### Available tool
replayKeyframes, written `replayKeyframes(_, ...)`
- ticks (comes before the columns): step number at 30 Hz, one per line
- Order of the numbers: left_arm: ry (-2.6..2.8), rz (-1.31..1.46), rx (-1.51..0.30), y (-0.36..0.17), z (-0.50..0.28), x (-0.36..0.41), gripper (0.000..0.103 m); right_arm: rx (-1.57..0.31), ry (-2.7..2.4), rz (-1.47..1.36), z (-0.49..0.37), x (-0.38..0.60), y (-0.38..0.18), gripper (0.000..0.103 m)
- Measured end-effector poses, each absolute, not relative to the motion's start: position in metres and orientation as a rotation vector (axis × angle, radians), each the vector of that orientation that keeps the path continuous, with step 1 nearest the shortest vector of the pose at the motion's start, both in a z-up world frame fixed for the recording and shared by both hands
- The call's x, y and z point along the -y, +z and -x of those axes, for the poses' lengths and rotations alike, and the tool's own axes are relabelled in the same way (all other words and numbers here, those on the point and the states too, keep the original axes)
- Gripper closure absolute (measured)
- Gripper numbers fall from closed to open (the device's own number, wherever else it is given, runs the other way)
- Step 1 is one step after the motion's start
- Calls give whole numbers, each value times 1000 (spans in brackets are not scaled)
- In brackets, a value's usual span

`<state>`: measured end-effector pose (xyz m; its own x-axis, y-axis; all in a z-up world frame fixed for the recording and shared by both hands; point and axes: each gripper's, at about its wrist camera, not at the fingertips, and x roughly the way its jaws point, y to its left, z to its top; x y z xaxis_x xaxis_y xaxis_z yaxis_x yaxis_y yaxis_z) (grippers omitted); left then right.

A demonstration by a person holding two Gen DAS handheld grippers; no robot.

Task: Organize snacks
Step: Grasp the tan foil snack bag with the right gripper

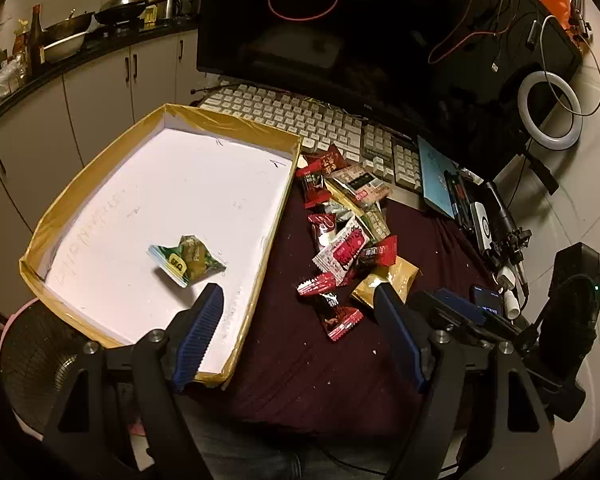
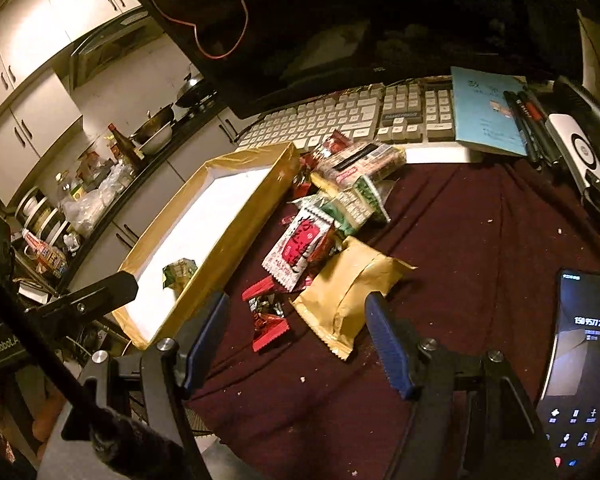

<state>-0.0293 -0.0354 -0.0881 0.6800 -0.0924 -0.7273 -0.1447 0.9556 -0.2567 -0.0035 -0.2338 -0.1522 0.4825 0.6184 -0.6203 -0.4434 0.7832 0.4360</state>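
Note:
A shallow box (image 1: 100, 184) with a white floor and tan taped rim lies left on the dark red cloth; one green snack packet (image 1: 186, 258) rests inside it. Right of the box sits a heap of snack packets (image 1: 348, 232), mostly red, with a gold pouch (image 1: 392, 280) at its near end. My left gripper (image 1: 298, 296) hovers open and empty, one finger over the box's near corner, the other by the gold pouch. My right gripper (image 2: 296, 304) is open and empty just short of the gold pouch (image 2: 348, 296) and a red candy (image 2: 268, 326). The box (image 2: 228, 236) and green packet (image 2: 179, 274) show at left.
A keyboard (image 1: 300, 120) and a dark monitor (image 1: 340, 32) stand behind the heap. A blue booklet (image 2: 486, 108), pens and small devices lie at the back right. A lit phone (image 2: 580, 360) lies at the near right. Red cables hang over the monitor; a kitchen counter lies beyond.

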Motion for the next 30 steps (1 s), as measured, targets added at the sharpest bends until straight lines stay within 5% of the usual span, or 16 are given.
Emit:
replayKeyframes(7, 48, 330, -813, -92, 36, 28, 25, -859, 702, -227, 4, 225, -156, 41)
replayKeyframes(25, -26, 345, -789, -101, 44, 23, 25, -960, 445, -270, -34, 224, -185, 40)
replayKeyframes(30, -6, 324, -790, -102, 49, 23, 26, -925, 341, -100, -41, 193, -187, 43)
